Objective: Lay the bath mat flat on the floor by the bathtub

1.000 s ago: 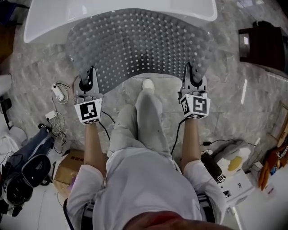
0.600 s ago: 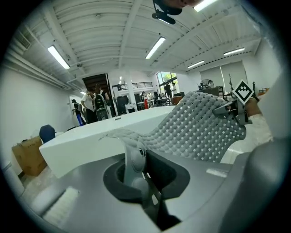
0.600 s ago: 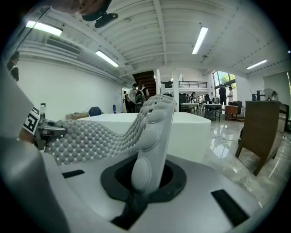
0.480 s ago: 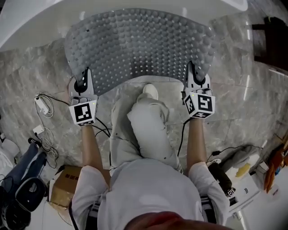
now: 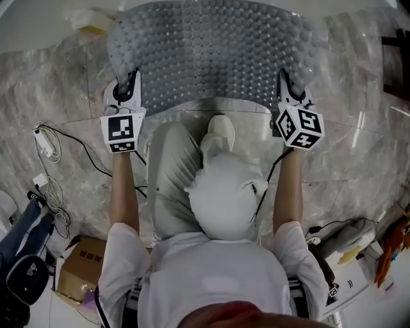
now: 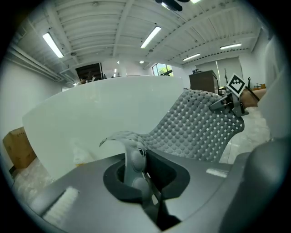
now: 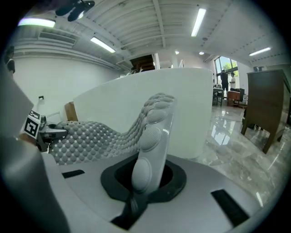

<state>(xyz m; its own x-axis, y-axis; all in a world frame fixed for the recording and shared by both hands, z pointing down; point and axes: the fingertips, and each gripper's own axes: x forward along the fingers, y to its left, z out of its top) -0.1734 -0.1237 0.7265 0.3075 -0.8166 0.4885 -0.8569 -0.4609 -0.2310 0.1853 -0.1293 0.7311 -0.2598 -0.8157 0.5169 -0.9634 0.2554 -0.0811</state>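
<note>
The grey bath mat (image 5: 211,54), knobbly and full of holes, hangs spread between my two grippers in front of the white bathtub (image 5: 38,19). My left gripper (image 5: 128,88) is shut on the mat's near left corner (image 6: 132,157). My right gripper (image 5: 287,84) is shut on the near right corner (image 7: 150,145). The mat sags in the middle and curves up to each corner. In the left gripper view the mat (image 6: 200,127) runs across to the right gripper (image 6: 232,98). The right gripper view shows the mat (image 7: 91,136) reaching the left gripper (image 7: 41,129).
The marble floor (image 5: 359,160) lies below, with the person's bent knees and white shoe (image 5: 221,126) just behind the mat. Cables and a charger (image 5: 48,144) lie at the left, a cardboard box (image 5: 80,269) lower left. Dark furniture (image 7: 268,104) stands at the right.
Both grippers have come down together with the mat held between them. The person has crouched lower, and the mat's near edge now sits closer to the floor beside the tub.
</note>
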